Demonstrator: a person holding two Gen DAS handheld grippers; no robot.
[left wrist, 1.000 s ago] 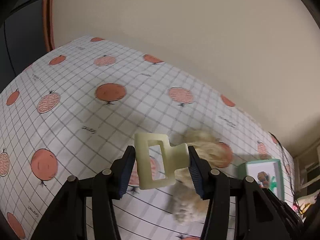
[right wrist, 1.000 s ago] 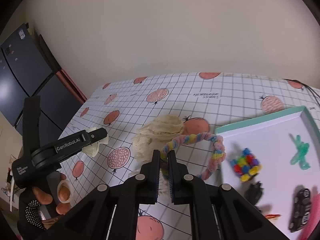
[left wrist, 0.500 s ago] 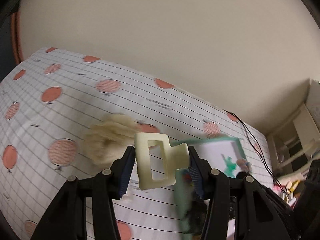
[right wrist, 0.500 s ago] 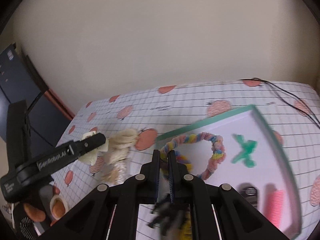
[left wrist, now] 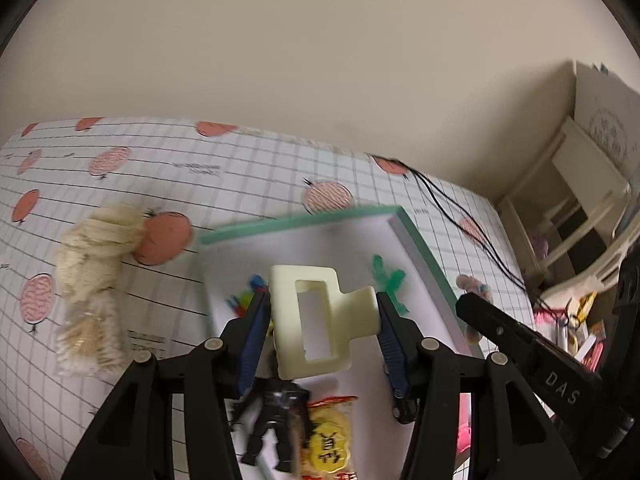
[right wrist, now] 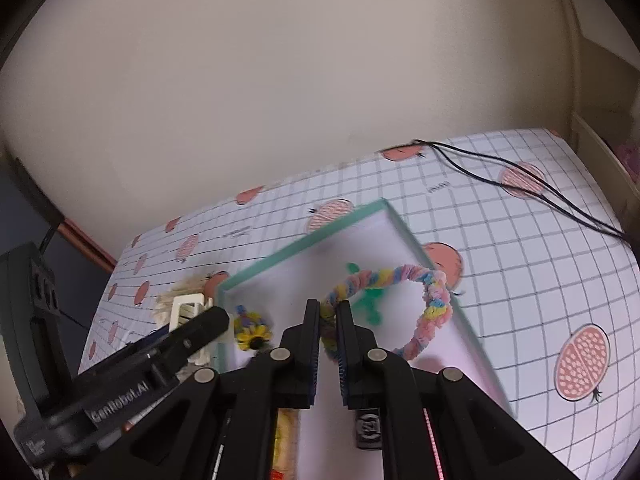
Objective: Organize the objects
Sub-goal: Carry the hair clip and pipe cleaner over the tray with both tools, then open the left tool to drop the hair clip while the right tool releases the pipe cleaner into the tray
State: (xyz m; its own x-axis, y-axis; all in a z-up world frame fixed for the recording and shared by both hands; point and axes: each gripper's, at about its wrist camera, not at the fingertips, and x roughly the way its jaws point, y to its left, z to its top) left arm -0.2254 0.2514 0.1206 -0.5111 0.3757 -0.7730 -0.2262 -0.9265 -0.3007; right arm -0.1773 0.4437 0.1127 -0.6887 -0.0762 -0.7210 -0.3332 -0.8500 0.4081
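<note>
Two things are in hand, both over the tray [left wrist: 416, 240]. The left gripper [left wrist: 320, 320] holds a cream clip [left wrist: 316, 316], clamped across its width, above the tray's near left part. The right gripper [right wrist: 328, 332] is nearly closed on a pastel loop [right wrist: 428, 312], pinching one strand at its near left end while the rest arcs out over the tray's far right side.

The clip looks like hard, smooth plastic: light and stiff, but apt to slip or twist, so the flat sides beside its window are the place to hold. The loop looks fuzzy and soft, very light, and should sag rather than break; any strand will do.

A pale fluffy bundle [left wrist: 92, 276] lies on the bench left of the tray; blur hides what it is, perhaps a scrunchie.
</note>
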